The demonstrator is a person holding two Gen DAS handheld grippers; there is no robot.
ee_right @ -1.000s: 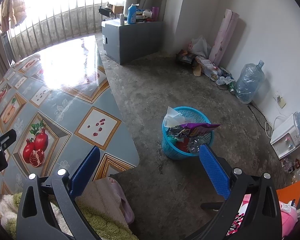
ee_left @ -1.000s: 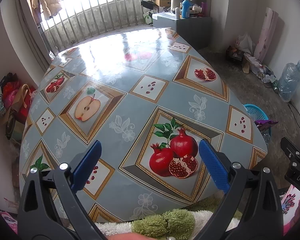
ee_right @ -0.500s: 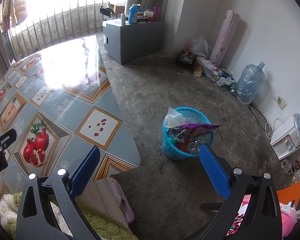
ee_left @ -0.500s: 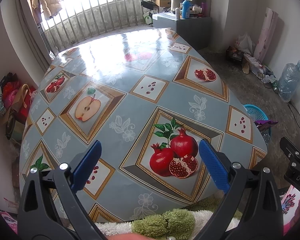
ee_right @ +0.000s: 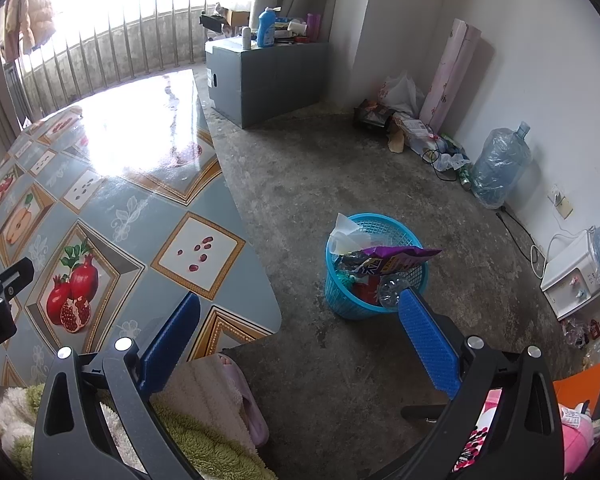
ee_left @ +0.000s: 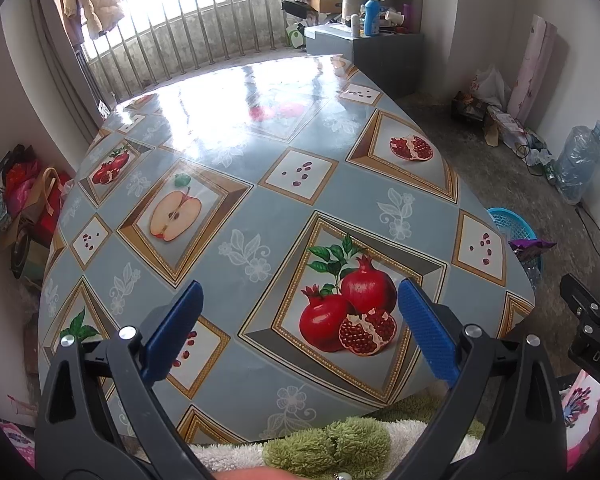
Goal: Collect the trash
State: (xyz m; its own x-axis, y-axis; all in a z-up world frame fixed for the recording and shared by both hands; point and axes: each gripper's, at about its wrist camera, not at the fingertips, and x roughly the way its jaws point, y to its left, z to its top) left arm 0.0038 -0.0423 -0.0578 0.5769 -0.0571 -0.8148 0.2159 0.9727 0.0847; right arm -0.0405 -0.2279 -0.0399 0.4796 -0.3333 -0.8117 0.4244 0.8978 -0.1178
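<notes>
Blue plastic: one mesh basket [ee_right: 374, 300], standing on the concrete floor [ee_right: 340, 168] just off the counter's [ee_left: 260, 168] near corner. Contents, as far as they show: one purple snack wrapper [ee_right: 392, 258] lying across the rim and sticking out past it, one clear plastic bottle [ee_right: 390, 288] against the near wall, one whitish translucent bag or cup [ee_right: 346, 234] rising at the far side, plus something red lower down that cannot be made out. In the left wrist view the same basket [ee_left: 514, 226] peeks out beyond the counter edge.

Claws: two. Left claw [ee_left: 298, 320], blue pads spread wide, nothing between them, held over the counter's pomegranate print. Right claw [ee_right: 300, 330], pads likewise spread wide and empty, held above the floor between counter corner and basket.

Counter: one, covered in a glossy fruit-pattern cloth; no loose items show on it.

Elsewhere: one grey cabinet [ee_right: 268, 76] by the railing carrying one blue bottle [ee_right: 266, 28] among smaller items; one large water jug [ee_right: 500, 168] in clear wrap against the wall; one pink roll [ee_right: 452, 76] leaning in the corner; a small heap of bags and boxes [ee_right: 396, 120] beside it; one white appliance [ee_right: 572, 284] on the floor at right.
</notes>
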